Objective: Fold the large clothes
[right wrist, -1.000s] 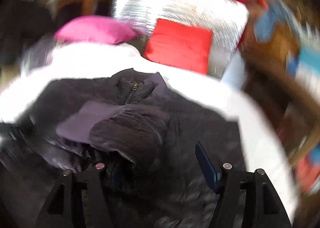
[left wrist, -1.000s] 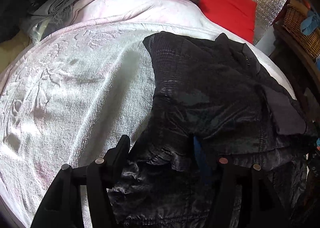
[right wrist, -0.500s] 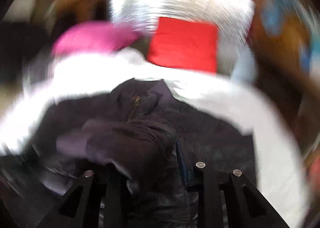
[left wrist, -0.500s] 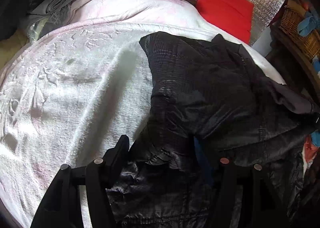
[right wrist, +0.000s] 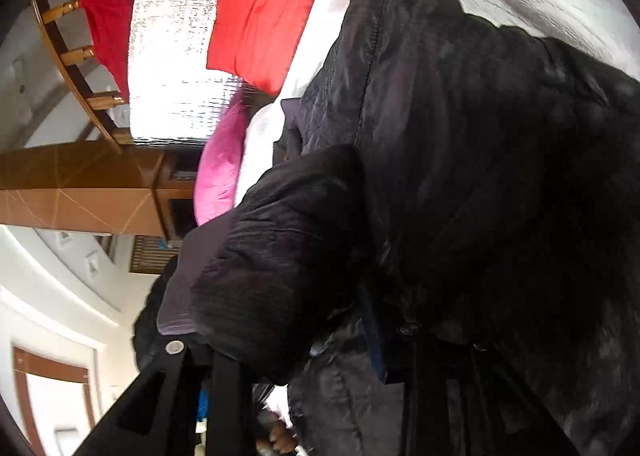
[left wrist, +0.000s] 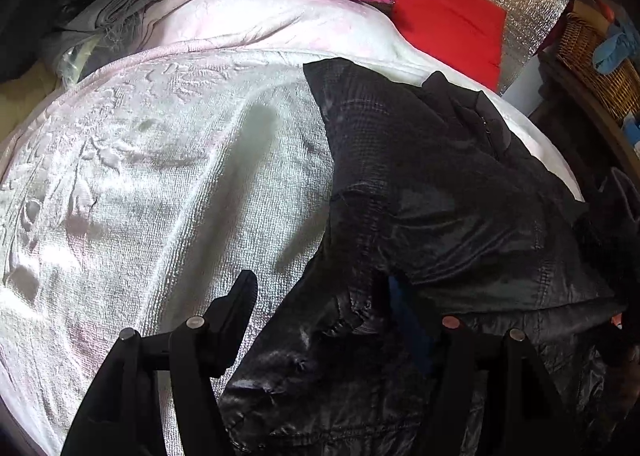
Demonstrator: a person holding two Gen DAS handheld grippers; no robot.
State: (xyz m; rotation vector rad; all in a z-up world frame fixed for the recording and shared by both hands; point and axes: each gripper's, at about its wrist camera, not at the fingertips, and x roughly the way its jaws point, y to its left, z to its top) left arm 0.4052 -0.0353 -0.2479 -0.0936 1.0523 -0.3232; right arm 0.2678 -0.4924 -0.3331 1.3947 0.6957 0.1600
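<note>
Folding our black jacket point(left wrist: 432, 192) on the bed's white blanket point(left wrist: 160, 176), left tongs point(left wrist: 320, 296) spread over its hem, right tongs point(right wrist: 304, 320) rolled sideways, just reopening slightly, pinching bunched sleeve fabric.

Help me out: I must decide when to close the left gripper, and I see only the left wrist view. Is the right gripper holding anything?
Observer: Yes. The right gripper has a bunched fold of the black jacket pinched between its fingers. Its jaws have just been closing in, then eased slightly.
Operator: Which part of the jacket is it?
Observer: A thick, sleeve-like roll that shows grey lining at its end.
Operator: Is anything else near that gripper?
Observer: A person's hand shows just below it, at the bottom edge of the right wrist view.
</note>
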